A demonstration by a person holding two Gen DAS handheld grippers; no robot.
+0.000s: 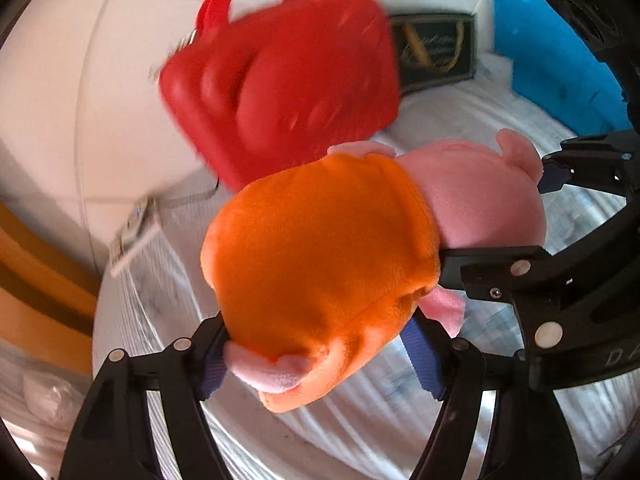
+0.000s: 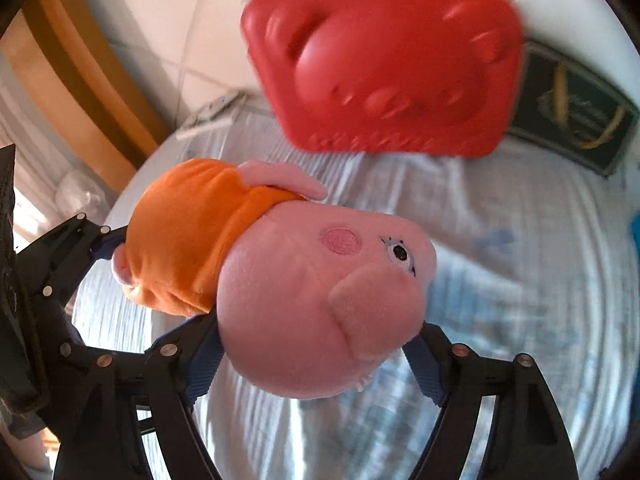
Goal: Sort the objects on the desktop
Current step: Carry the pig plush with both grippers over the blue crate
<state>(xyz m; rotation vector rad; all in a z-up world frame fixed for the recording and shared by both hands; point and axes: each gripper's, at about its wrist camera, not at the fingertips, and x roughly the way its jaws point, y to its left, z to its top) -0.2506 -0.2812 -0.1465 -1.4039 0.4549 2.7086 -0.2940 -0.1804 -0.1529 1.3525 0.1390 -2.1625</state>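
Observation:
A pink plush pig in an orange dress (image 1: 320, 264) (image 2: 320, 300) is held between both grippers above the white cloth. My left gripper (image 1: 320, 356) is shut on the orange dress end. My right gripper (image 2: 316, 360) is shut on the pink head; it shows in the left wrist view at the right (image 1: 520, 276). The left gripper shows at the left of the right wrist view (image 2: 76, 248). A red plastic handbag-shaped case (image 1: 280, 92) (image 2: 384, 64) lies behind the plush.
A dark green box with gold print (image 1: 436, 52) (image 2: 576, 120) lies behind the red case. A blue bag (image 1: 552, 68) sits at the right. A small white device with a cable (image 1: 134, 236) (image 2: 212, 114) lies at the cloth's left edge. Wooden furniture (image 2: 88, 80) stands left.

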